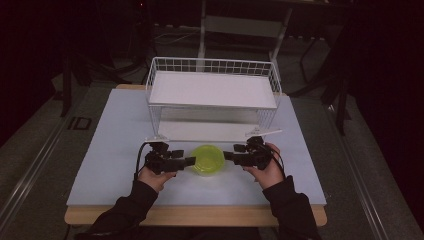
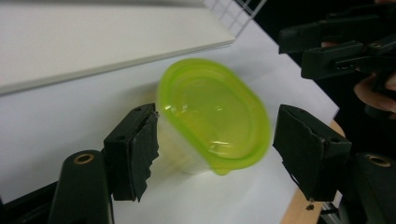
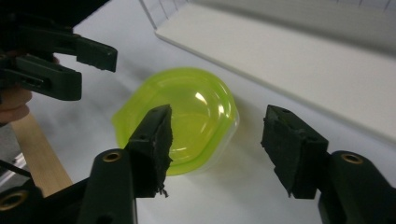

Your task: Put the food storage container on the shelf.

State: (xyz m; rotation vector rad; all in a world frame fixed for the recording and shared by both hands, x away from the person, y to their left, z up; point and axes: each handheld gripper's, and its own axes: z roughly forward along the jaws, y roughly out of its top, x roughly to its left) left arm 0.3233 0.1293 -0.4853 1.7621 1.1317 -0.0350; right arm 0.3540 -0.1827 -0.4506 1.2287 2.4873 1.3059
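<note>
A white table (image 1: 115, 150) carries a white wire rack (image 1: 212, 95) at its far side. Just near of the rack sits a clear container with a green lid (image 1: 208, 160). The left gripper (image 1: 189, 161) and right gripper (image 1: 229, 155) flank it, jaws apart, gripping nothing.
</note>
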